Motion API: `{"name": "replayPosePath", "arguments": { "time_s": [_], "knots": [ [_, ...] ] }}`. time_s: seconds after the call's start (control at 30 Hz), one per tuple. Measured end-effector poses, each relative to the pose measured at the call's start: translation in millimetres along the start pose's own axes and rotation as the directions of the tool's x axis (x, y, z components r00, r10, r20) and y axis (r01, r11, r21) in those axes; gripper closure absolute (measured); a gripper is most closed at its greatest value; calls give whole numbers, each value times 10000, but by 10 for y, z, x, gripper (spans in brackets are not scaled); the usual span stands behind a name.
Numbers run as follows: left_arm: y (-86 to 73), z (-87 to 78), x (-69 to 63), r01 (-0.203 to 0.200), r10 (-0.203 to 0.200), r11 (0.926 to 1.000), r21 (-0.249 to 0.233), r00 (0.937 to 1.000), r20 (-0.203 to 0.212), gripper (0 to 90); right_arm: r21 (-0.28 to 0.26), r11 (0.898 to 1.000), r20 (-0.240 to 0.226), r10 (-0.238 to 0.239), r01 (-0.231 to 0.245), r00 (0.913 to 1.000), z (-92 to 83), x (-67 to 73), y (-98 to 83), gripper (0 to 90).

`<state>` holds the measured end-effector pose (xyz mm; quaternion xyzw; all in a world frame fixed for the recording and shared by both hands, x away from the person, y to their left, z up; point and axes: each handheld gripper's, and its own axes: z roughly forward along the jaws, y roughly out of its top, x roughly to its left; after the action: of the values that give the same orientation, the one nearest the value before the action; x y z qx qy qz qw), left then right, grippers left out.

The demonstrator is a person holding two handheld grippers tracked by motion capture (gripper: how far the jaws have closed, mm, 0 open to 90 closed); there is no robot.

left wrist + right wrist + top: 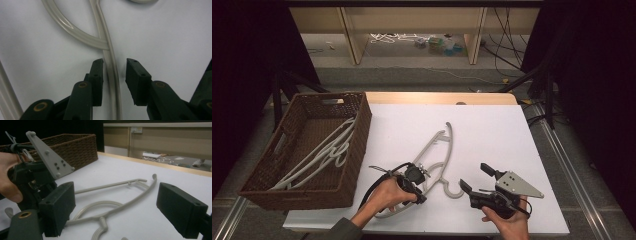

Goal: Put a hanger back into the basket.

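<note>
High view: hanger (437, 150) diagonal, hook nearest.

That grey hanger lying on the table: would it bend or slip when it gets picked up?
The hanger looks like thin moulded plastic, so probably light and fairly stiff. Its bar shines in the left gripper view, so it may slip. Gripped near one end by the left gripper, it would likely tilt.

Dim room w/ dark edges; white table (492, 130) lit evenly from above, soft shadows only. High view slightly soft. Left gripper view: grey cast, glare streak on hanger (75, 28). Right gripper view: near jaws blurred, background sharper.
</note>
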<state>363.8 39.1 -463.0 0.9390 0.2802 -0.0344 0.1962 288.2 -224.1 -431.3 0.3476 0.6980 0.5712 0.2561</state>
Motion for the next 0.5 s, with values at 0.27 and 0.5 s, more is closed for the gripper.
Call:
{"name": "replayPosePath", "arguments": {
  "time_s": [0.27,0.5],
  "knots": [
    [25,13,47,81,-80,9998,161,9999,-82,774,156,9999,77,13,-14,10000,-6,9,5,165],
    [-12,16,54,17,-16,9997,-255,10000,52,788,4,10000,-9,-17,17,10000,19,20,2,165]
  ]
}}
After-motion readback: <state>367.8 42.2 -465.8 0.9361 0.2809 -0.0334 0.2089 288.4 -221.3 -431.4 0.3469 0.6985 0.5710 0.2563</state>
